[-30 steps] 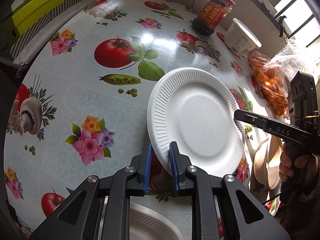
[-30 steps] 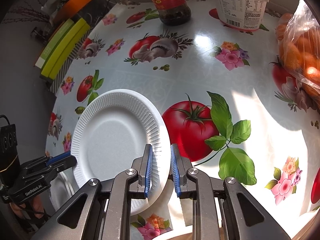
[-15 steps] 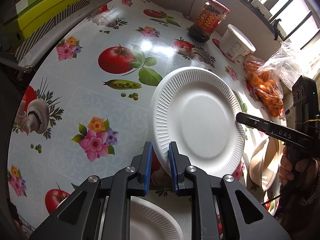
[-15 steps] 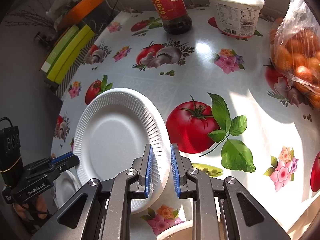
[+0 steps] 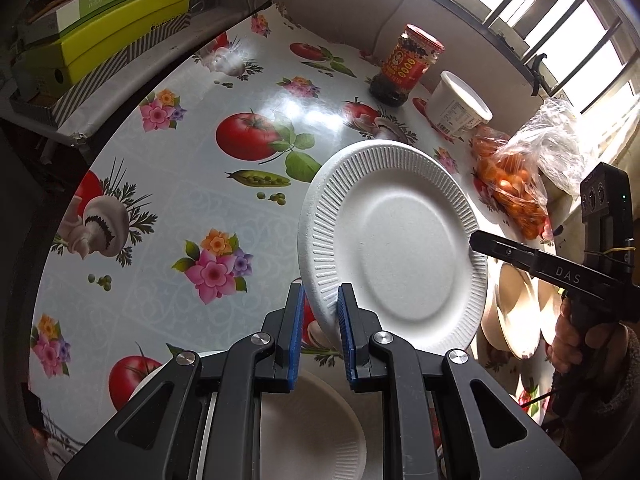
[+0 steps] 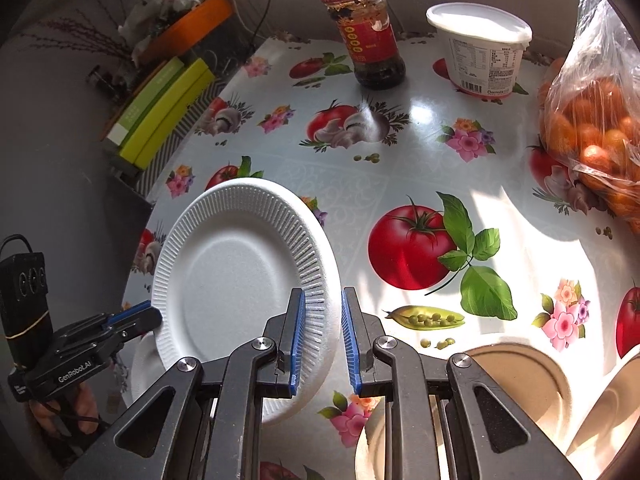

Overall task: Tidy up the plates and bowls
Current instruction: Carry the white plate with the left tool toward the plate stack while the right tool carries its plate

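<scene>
My left gripper [image 5: 319, 328] has its jaws clamped on the near rim of a white paper plate [image 5: 394, 240], which is tilted above the surface [image 5: 192, 184] at centre frame. My right gripper [image 6: 323, 340] has its jaws closed on the opposite rim. Another plate [image 5: 312, 424] lies at the bottom edge, and bowls [image 6: 520, 376] sit lower right.

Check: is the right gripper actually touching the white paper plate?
Touching. In the left wrist view the right gripper bites the white paper plate's rim; in the right wrist view that rim sits between its blue pads.
</scene>
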Demonstrator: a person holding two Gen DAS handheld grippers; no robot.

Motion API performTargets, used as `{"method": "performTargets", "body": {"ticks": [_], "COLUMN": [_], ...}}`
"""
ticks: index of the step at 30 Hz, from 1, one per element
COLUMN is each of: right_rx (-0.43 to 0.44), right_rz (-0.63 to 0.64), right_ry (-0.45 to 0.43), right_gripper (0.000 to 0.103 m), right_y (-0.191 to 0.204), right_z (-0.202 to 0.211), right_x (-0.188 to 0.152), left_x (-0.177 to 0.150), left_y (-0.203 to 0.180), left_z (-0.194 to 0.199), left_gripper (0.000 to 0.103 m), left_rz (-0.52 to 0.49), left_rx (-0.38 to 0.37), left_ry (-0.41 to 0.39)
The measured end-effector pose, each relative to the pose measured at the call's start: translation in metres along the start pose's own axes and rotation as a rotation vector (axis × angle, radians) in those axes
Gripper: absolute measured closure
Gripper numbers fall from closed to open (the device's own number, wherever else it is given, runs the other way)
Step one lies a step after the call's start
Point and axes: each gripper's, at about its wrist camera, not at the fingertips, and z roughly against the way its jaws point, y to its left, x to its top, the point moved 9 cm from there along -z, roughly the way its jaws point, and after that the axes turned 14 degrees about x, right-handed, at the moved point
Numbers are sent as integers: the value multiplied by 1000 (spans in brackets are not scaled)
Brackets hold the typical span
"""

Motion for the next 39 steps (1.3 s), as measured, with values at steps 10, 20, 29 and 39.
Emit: {"method": "performTargets", "body": {"ticks": [10, 20, 29, 39], "right_rx": [25, 48, 83, 109], "right_rz": [32, 42, 54, 70], "right_ry": [-15, -6, 11, 37], "right_gripper": [85, 85, 85, 85], "right_y": [30, 52, 75, 95], "right_z": [6, 0, -8, -22], "right_x": [-13, -34, -58, -82], "left_x": [-15, -34, -59, -84], "left_y": [19, 39, 61, 86], "left_z": [17, 27, 36, 40], "left_gripper": [85, 85, 85, 85], "left_rz": [24, 45, 82, 97], "left_rx": [-5, 7, 7, 28], "left_ry": [-26, -38, -39, -42]}}
